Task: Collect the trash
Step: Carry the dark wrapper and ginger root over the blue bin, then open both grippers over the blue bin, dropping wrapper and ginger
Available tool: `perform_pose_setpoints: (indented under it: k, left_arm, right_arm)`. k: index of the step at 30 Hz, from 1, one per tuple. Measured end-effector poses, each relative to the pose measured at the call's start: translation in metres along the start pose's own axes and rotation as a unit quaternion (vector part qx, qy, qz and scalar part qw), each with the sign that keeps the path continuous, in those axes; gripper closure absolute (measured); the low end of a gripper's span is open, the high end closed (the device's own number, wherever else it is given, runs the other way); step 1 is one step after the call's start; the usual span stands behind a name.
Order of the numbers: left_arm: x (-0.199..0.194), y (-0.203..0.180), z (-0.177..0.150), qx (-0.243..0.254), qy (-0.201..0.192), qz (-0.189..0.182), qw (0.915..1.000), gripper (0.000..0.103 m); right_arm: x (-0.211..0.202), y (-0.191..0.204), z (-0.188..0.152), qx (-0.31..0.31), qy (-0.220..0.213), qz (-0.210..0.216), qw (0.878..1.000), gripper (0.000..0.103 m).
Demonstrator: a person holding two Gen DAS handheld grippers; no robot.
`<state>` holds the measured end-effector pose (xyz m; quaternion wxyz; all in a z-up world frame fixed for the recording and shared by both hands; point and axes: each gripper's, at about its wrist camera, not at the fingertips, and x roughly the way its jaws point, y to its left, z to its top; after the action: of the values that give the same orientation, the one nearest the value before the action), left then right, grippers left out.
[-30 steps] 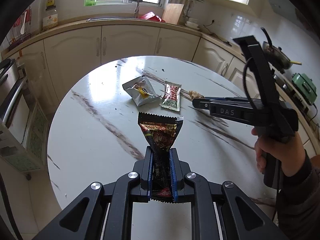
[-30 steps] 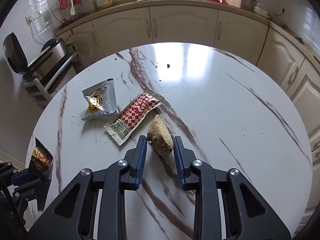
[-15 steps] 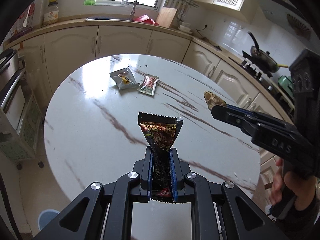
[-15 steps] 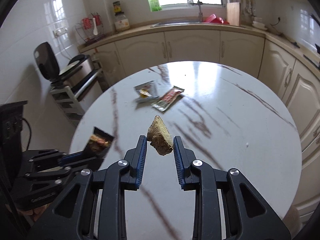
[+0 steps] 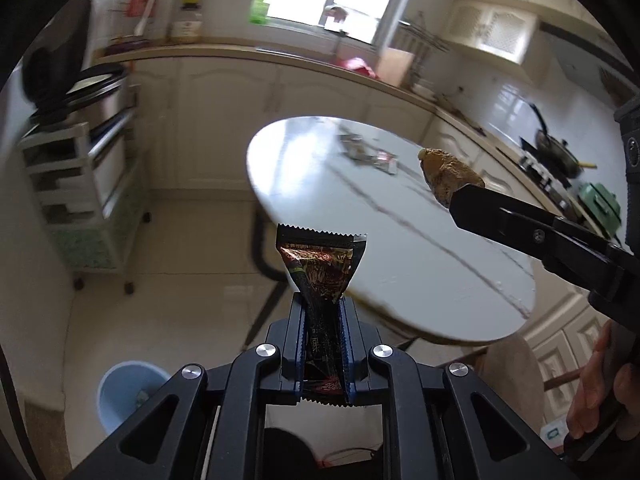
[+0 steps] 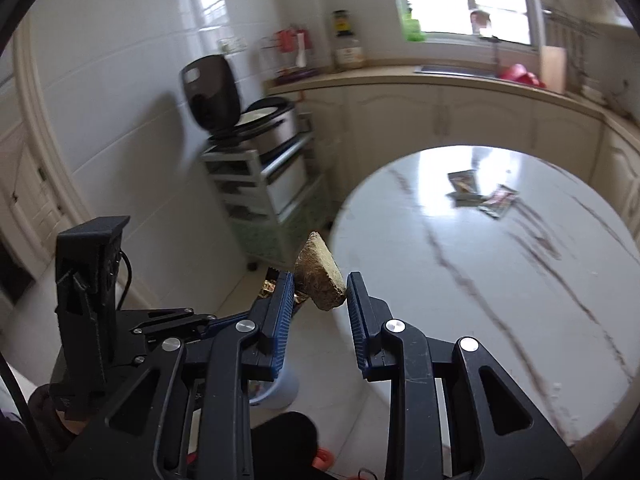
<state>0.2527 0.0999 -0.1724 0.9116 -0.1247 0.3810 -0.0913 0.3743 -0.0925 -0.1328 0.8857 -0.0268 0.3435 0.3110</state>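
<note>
My left gripper [image 5: 323, 312] is shut on a dark red snack wrapper [image 5: 318, 264] and holds it in the air over the floor, off the table's near-left edge. My right gripper [image 6: 319, 294] is shut on a brown crumbly lump [image 6: 319, 280], also seen in the left wrist view [image 5: 448, 176], held beside the table edge. Two more wrappers [image 6: 480, 194] lie on the far part of the round white marble table [image 6: 500, 280]. A light blue bin [image 5: 128, 392] stands on the floor below and left of my left gripper; part of it shows under my right gripper [image 6: 280, 392].
A wheeled shelf cart [image 6: 260, 184] with a rice cooker stands left of the table. Cream kitchen cabinets [image 5: 240, 92] and a sink counter run along the back. A stove with a pan [image 5: 556, 156] is at the right. Tiled floor [image 5: 180, 292] lies between cart and table.
Both grippers have pulled back from over the table to its near-left edge, still holding the wrapper and the lump. The blue bin has come into view below.
</note>
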Motion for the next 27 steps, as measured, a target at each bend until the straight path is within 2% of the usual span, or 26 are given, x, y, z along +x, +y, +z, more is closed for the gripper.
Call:
perform_pose_setpoints:
  k: [5,11,12,14,16,17,18,19,21,23,27]
  left_arm:
    - [-0.029,0.073,-0.025,-0.059,-0.008,0.040,0.9974,0.091]
    - [-0.045,0.168,-0.061,-0.149,0.002,0.078,0.9858,0.091]
    - [-0.044,0.178,-0.065,-0.160,0.005,0.079,0.9840,0.091]
    - [-0.036,0.208,-0.075,-0.182,0.013,0.080,0.9799,0.091]
    - [-0.022,0.242,-0.085,-0.212,0.036,0.089,0.9726,0.091]
    - [-0.017,0.257,-0.090,-0.219,0.054,0.104,0.9687,0.092]
    - [-0.015,0.269,-0.093,-0.221,0.052,0.115,0.9671,0.091]
    - [-0.015,0.281,-0.099,-0.227,0.057,0.109,0.9660,0.091]
    - [-0.010,0.299,-0.111,-0.257,0.071,0.093,0.9593,0.091]
    - [-0.003,0.313,-0.121,-0.267,0.089,0.101,0.9544,0.091]
    - [0.014,0.328,-0.136,-0.285,0.115,0.091,0.9471,0.091]
  right_arm:
    - [0.049,0.063,0.002,-0.035,0.025,0.045,0.998,0.077]
    - [0.118,0.123,-0.001,-0.069,0.075,0.086,0.991,0.082]
    - [0.128,0.130,-0.003,-0.075,0.083,0.091,0.990,0.086]
    - [0.160,0.145,-0.006,-0.088,0.098,0.106,0.986,0.100]
    - [0.200,0.161,-0.012,-0.099,0.132,0.121,0.979,0.102]
    - [0.223,0.166,-0.017,-0.094,0.143,0.128,0.977,0.102]
    - [0.237,0.170,-0.023,-0.095,0.152,0.128,0.975,0.102]
    - [0.255,0.175,-0.031,-0.096,0.172,0.125,0.972,0.102]
    - [0.270,0.179,-0.041,-0.095,0.182,0.133,0.970,0.102]
    - [0.288,0.178,-0.051,-0.098,0.206,0.133,0.965,0.101]
    - [0.310,0.170,-0.063,-0.087,0.233,0.132,0.960,0.099]
